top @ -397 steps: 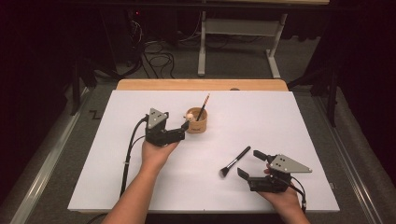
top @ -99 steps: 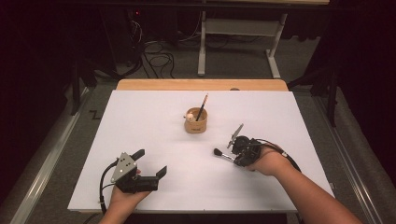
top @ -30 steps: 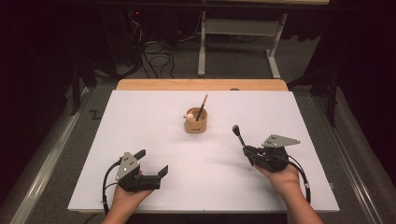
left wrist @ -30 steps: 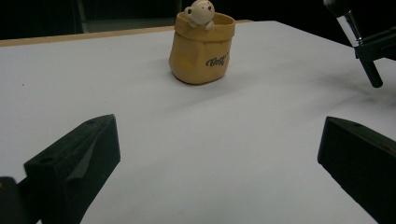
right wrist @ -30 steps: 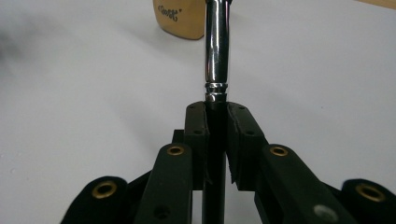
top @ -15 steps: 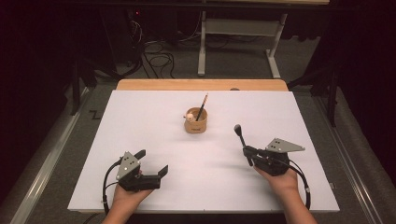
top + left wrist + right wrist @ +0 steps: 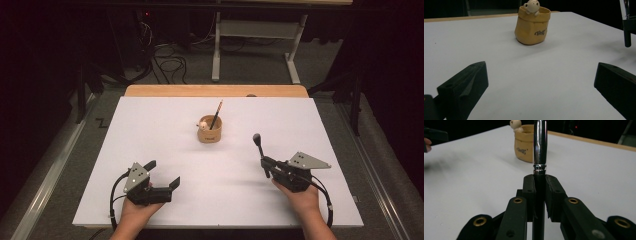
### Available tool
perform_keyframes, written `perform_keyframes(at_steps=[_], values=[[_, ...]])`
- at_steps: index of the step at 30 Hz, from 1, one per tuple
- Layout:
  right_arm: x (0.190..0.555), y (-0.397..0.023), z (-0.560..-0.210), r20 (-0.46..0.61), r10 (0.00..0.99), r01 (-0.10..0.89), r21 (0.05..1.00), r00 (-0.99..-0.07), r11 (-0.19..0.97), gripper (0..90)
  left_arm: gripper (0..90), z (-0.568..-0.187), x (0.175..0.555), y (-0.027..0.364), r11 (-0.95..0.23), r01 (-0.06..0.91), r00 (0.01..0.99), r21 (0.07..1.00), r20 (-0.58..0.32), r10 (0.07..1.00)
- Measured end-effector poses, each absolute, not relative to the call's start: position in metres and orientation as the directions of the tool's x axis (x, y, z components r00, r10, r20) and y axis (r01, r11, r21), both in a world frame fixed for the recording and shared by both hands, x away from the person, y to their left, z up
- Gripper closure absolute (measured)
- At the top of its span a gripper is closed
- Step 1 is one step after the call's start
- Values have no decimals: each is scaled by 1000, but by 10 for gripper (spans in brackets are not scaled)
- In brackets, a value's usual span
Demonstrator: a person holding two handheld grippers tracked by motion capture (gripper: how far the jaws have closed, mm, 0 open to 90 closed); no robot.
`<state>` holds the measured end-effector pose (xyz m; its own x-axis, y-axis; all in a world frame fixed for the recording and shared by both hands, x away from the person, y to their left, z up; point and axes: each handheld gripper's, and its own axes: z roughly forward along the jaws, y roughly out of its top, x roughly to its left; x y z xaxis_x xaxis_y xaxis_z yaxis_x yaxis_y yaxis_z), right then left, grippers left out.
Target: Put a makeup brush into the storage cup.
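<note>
The right gripper point(image 7: 265, 166) is clamped on the black handle of a makeup brush point(image 7: 259, 148), held near the table's point(image 7: 150, 125) right edge with the bristle end raised and tilted toward the far side. To seat it well, keep the shaft steep, carry it over the yellow cup point(image 7: 210, 130) near the middle of the far half, and lower it beside the pencil point(image 7: 216, 114) already leaning inside without knocking it. The left gripper point(image 7: 161, 176) waits with jaws apart near the front left corner, free to steady the cup
</note>
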<state>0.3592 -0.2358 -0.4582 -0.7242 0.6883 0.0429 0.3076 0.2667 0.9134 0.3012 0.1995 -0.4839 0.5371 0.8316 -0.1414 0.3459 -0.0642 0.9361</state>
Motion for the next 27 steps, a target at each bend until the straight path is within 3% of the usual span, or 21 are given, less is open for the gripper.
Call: perform_keyframes(at_steps=[10,27], values=[[353,-237,-458,69,690,261,949,-721,178,807,8,-481,300,200,-58,343,551,938,-151,820],[348,-232,-455,58,681,219,964,-730,153,808,32,-477,298,197,-61,336,564,940,-149,812]])
